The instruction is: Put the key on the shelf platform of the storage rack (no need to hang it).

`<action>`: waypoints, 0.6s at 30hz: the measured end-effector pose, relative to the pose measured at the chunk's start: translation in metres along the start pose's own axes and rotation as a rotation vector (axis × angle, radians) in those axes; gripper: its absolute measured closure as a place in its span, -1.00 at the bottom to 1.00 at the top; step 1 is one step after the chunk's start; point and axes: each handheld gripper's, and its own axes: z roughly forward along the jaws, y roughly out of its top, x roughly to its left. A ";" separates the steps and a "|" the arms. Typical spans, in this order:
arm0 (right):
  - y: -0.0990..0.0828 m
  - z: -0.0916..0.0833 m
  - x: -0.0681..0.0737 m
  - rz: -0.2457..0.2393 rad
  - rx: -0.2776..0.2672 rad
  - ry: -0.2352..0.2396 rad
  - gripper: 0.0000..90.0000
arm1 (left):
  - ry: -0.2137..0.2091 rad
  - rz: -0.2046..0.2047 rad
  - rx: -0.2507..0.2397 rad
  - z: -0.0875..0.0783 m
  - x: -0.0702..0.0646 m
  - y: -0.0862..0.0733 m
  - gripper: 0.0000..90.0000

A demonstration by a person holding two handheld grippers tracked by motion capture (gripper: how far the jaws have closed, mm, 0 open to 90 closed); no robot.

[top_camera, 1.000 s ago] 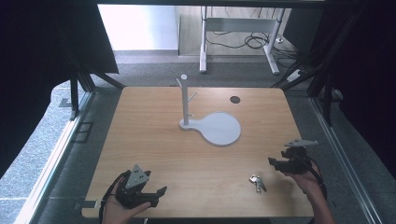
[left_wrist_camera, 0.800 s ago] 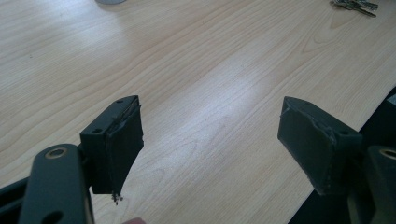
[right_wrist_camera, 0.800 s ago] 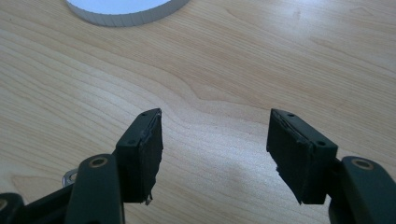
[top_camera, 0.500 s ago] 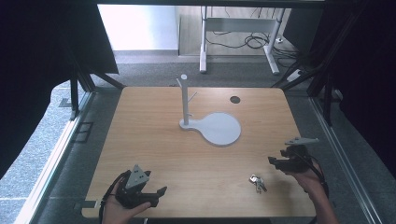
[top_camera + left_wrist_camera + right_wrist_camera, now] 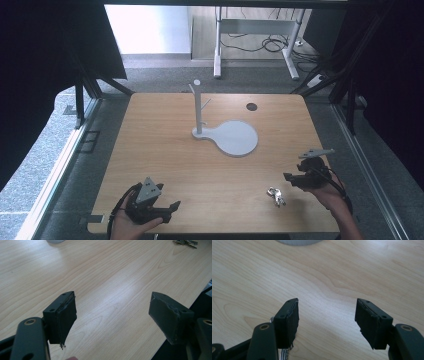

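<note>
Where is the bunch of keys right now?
In the high view the keys lie flat on the wooden table near its front edge, right of centre, just left of the open right gripper.

Your table (image 5: 165, 150) is pale wood with a soft sheen; the keys (image 5: 275, 195) look shiny metal, the stand (image 5: 235, 138) matt grey.

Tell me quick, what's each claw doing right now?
Left gripper: open, holding nothing.
Right gripper: open, holding nothing; keys lie beside it.
</note>
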 end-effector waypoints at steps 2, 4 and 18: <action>-0.001 0.002 0.003 -0.007 0.014 0.000 -0.20 | 0.001 -0.003 -0.003 -0.001 0.001 0.000 -0.50; -0.001 0.003 0.005 -0.013 0.024 0.004 -0.20 | 0.001 -0.006 -0.005 -0.002 0.000 0.000 -0.50; -0.003 0.009 0.020 -0.038 0.078 0.031 -0.22 | -0.001 -0.006 -0.003 -0.001 0.001 0.000 -0.50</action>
